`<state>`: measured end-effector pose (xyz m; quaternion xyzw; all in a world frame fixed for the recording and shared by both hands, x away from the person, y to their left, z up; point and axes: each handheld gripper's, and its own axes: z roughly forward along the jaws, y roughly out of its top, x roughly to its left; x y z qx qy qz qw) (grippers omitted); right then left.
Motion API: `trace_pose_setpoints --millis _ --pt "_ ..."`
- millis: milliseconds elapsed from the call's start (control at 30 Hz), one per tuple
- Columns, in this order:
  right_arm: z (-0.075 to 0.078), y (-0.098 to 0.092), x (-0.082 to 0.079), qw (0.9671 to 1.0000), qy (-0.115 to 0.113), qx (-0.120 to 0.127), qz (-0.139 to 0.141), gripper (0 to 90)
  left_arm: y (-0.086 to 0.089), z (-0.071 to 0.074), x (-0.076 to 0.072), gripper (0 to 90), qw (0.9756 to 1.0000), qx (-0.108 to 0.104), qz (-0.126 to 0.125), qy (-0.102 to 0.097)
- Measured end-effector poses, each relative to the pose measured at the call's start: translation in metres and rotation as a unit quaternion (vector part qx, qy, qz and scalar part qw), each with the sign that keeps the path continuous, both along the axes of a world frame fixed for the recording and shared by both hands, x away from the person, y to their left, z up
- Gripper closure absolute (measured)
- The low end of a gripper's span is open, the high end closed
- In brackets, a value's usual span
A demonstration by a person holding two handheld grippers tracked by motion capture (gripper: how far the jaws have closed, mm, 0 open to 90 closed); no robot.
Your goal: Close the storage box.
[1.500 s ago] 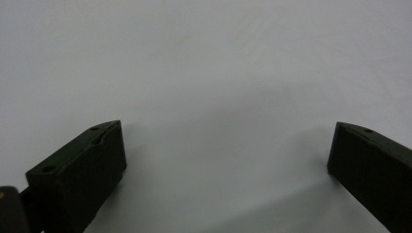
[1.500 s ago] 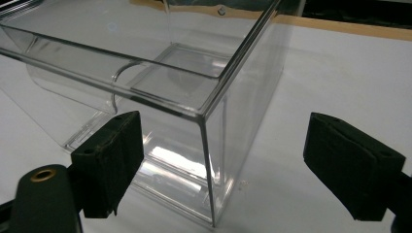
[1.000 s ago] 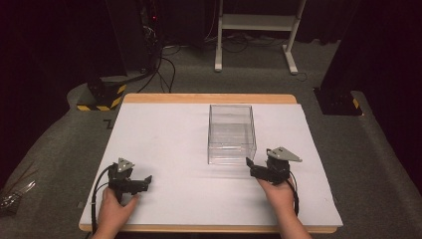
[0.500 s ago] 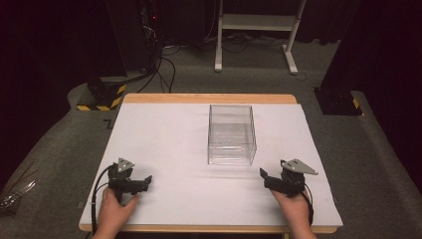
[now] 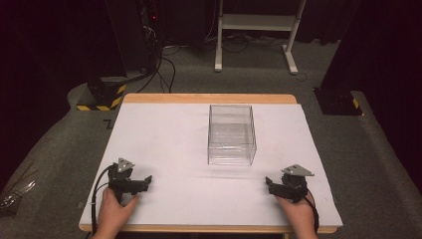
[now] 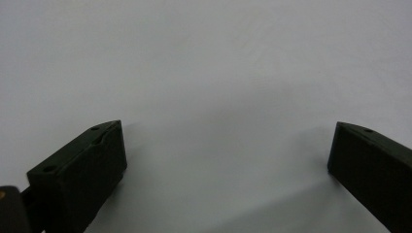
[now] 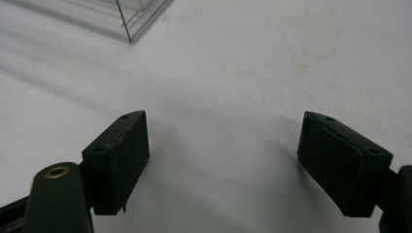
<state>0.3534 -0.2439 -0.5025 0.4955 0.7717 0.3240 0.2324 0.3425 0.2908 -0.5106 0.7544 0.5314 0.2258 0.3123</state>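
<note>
On white table (image 5: pixel 174 144): one clear box (image 5: pixel 231 134); two claws, left claw (image 5: pixel 148 179) and right claw (image 5: pixel 268 182), both apart, empty.

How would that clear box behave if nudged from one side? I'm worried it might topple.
The clear box looks empty and thin-walled, so it is probably light and would likely slide on the smooth white table. It stands fairly tall on a narrow base, so a high push might tip it. Its rigid-looking walls could be slippery to grip.

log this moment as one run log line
left gripper: open, empty, low over table | right gripper: open, empty, apart from clear box | clear box: upright, mid-table, looks empty
</note>
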Motion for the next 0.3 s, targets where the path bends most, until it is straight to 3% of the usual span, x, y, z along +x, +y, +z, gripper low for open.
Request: trace_pose_setpoints --millis 33,300 --pt "-0.0006 0.002 0.0009 0.9999 0.005 -0.009 -0.001 19.1 0.0 0.0 0.0 0.7 1.0 0.0 0.0 0.0" --pt "-0.0009 0.0001 0.0022 0.9999 0.011 0.0 -0.003 18.4 0.0 0.0 0.0001 0.7 1.0 0.0 0.0 0.0"
